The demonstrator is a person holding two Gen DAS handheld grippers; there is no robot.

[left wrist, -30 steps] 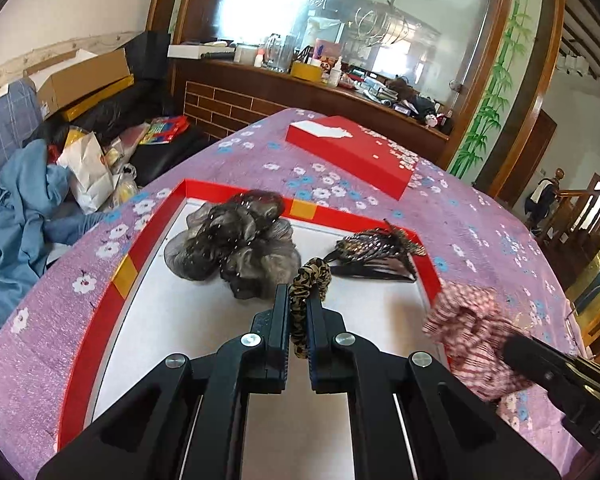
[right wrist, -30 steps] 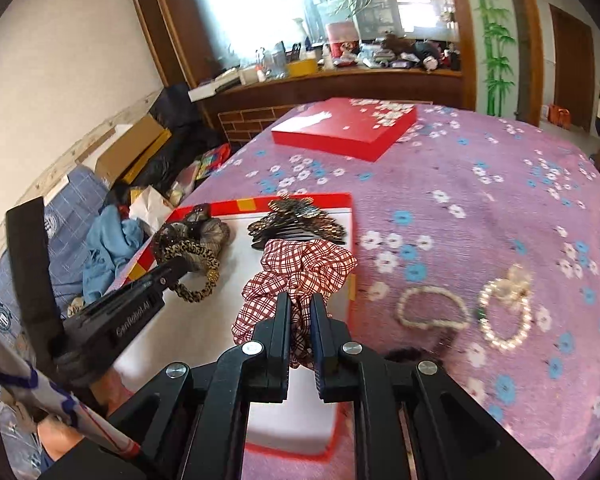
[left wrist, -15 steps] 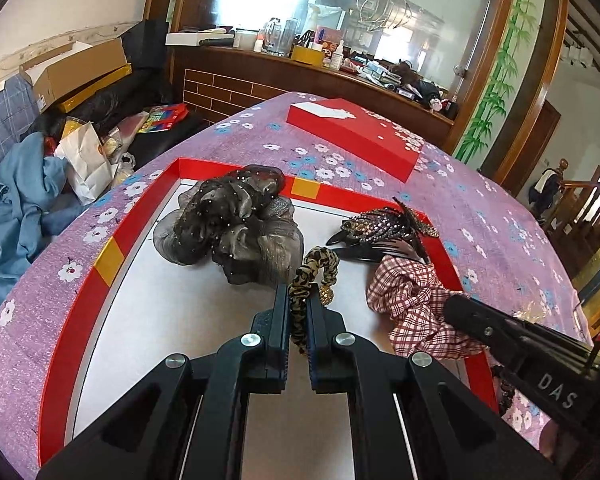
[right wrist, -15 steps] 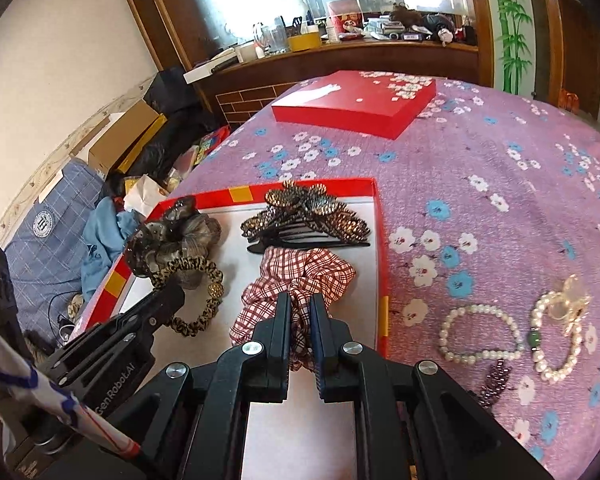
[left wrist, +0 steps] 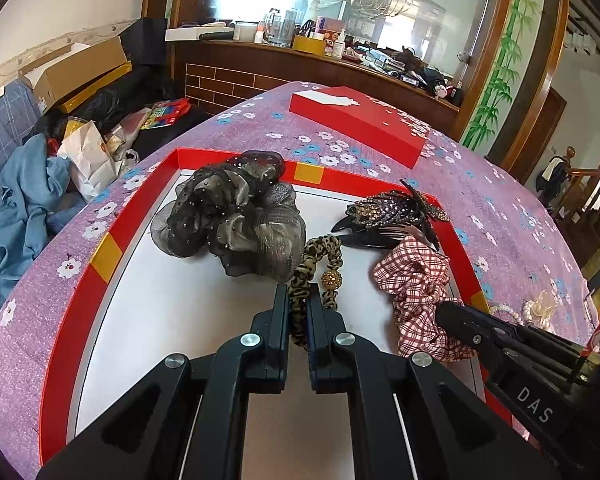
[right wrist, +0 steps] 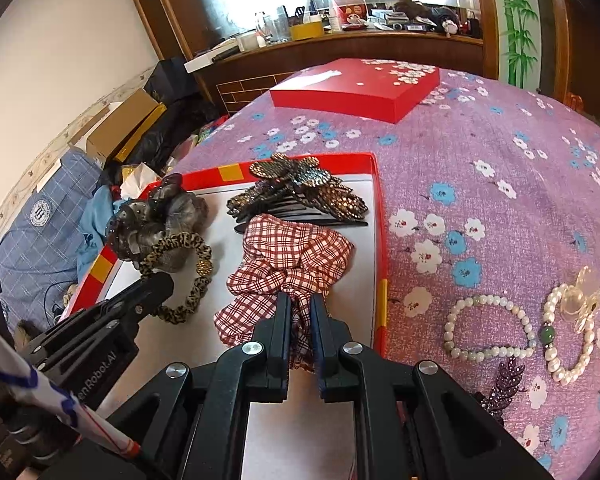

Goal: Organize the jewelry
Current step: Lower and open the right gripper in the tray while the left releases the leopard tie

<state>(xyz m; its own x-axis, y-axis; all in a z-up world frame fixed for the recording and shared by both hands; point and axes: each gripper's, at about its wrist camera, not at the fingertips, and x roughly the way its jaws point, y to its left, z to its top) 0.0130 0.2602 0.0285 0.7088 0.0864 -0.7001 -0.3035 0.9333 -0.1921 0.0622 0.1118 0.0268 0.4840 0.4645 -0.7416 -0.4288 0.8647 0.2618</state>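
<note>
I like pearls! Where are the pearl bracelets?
In the right wrist view, both pearl bracelets lie on the purple tablecloth, right of the red tray.

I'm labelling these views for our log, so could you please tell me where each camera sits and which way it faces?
Left wrist: on the left gripper, facing along its fingers at the leopard scrunchie it pinches over the red tray; the right gripper enters at right.
Right wrist: on the right gripper, facing the plaid scrunchie it pinches; the left gripper enters at left.
Shared: tray, both scrunchies, rhinestone comb.
</note>
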